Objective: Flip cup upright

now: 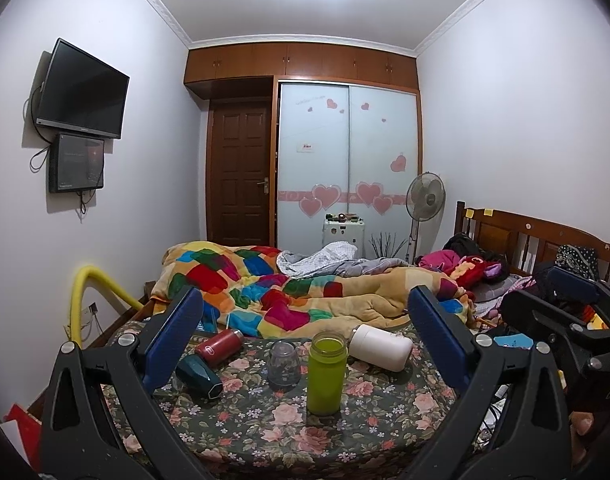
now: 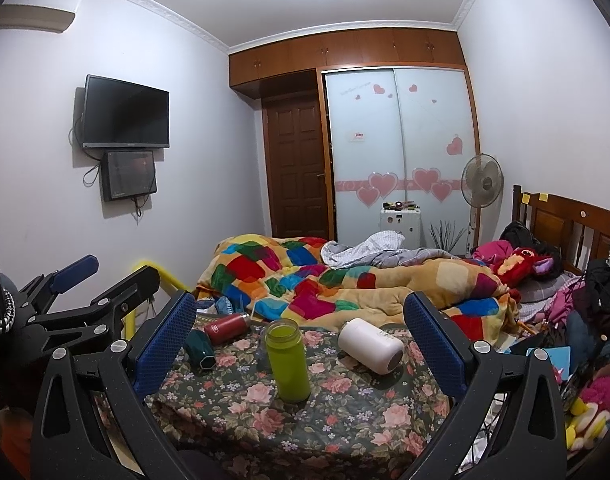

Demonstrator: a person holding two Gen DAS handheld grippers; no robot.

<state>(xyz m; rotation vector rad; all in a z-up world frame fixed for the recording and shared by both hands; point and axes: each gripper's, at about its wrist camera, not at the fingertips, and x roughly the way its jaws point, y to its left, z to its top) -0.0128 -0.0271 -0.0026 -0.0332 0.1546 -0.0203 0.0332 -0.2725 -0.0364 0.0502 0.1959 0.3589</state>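
Note:
On the floral-cloth table a green cup stands upright and open-topped. A clear glass cup stands mouth down just left of it. A white cup lies on its side at the right, a red bottle and a dark teal cup lie at the left. My left gripper is open and empty, above the table's near side. My right gripper is open and empty too; the green cup, white cup, red bottle and teal cup show between its fingers.
A bed with a patchwork quilt lies right behind the table. Clothes and toys pile at the right. A yellow padded rail stands at the left. The other gripper shows at each view's edge.

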